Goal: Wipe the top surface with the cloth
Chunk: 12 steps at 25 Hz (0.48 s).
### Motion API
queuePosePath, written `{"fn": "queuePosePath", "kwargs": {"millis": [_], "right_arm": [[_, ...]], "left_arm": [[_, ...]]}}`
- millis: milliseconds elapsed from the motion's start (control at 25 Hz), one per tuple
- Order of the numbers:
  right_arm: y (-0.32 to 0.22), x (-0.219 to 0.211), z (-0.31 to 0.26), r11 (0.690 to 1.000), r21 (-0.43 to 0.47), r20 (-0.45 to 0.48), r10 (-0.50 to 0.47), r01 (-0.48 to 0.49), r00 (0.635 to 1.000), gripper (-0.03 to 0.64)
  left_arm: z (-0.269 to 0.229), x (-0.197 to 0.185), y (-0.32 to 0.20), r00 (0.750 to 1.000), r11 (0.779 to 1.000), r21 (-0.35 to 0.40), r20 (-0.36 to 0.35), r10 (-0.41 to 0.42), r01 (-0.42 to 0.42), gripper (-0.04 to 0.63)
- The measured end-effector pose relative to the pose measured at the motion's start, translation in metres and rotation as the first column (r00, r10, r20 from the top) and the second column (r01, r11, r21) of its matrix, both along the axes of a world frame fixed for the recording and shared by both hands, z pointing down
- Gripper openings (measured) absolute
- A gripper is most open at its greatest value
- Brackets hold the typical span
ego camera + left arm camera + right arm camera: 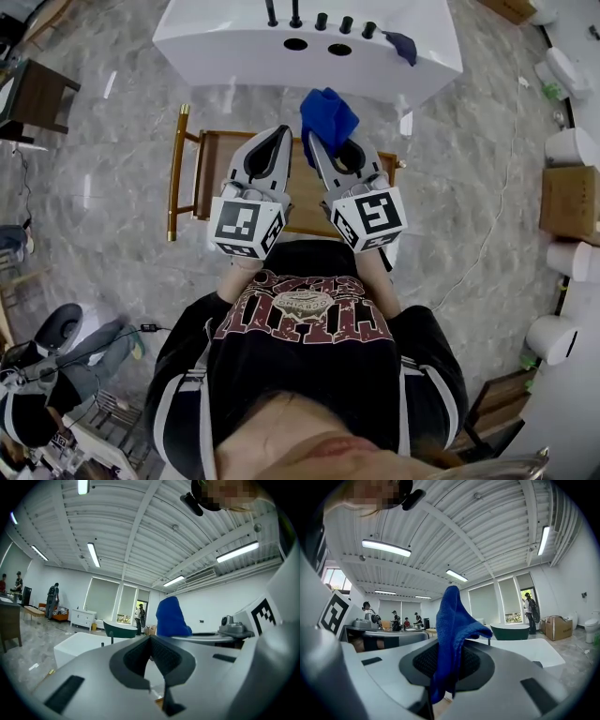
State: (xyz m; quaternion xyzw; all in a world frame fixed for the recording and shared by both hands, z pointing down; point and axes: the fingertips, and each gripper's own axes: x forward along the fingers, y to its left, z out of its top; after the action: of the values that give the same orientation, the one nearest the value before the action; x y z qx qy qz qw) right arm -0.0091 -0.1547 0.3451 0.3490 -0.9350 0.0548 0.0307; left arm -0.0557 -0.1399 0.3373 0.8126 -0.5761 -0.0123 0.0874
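1. Blue terry cloth (328,114) clamped in the right gripper (316,142), jaws closed on a lower fold, bulk of the fabric standing above the tips and drooping to one side.
2. In the right gripper view: cloth (452,630) running down between the two pads, short tail hanging below the pinch point.
3. Just beside it, the left gripper (283,133), clear of the cloth.
4. In the left gripper view: left gripper (151,639) with jaws fully together, tips touching, nothing gripped.
5. Both grippers held up in the air above a wooden stand (211,159), cloth seen against the near edge of the white top surface (234,42), no contact with it.
6. On the white top surface: row of black fittings (322,21) along the far edge, two round holes (317,46) just in front of them, second dark blue cloth (401,45) near the right end.
7. Grey marbled floor (112,141) all round.
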Motion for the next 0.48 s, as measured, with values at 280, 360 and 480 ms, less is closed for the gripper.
{"fn": "queuePosePath", "kwargs": {"millis": [280,360,480], "right_arm": [[0.001,-0.009,-0.002,1.000,0.004,0.007,-0.027,0.027,1.000,0.078],[0.002,-0.010,-0.003,0.999,0.004,0.007,-0.033,0.033,0.999,0.078],[0.004,-0.011,-0.001,0.999,0.001,-0.003,-0.042,0.042,0.999,0.077]], "left_arm": [[0.000,-0.003,0.001,1.000,1.000,0.009,0.006,-0.008,0.008,0.048],[-0.002,-0.003,0.002,1.000,1.000,0.013,0.008,-0.010,0.010,0.048],[-0.002,-0.002,0.003,1.000,1.000,0.011,-0.009,-0.011,0.011,0.048]]}}
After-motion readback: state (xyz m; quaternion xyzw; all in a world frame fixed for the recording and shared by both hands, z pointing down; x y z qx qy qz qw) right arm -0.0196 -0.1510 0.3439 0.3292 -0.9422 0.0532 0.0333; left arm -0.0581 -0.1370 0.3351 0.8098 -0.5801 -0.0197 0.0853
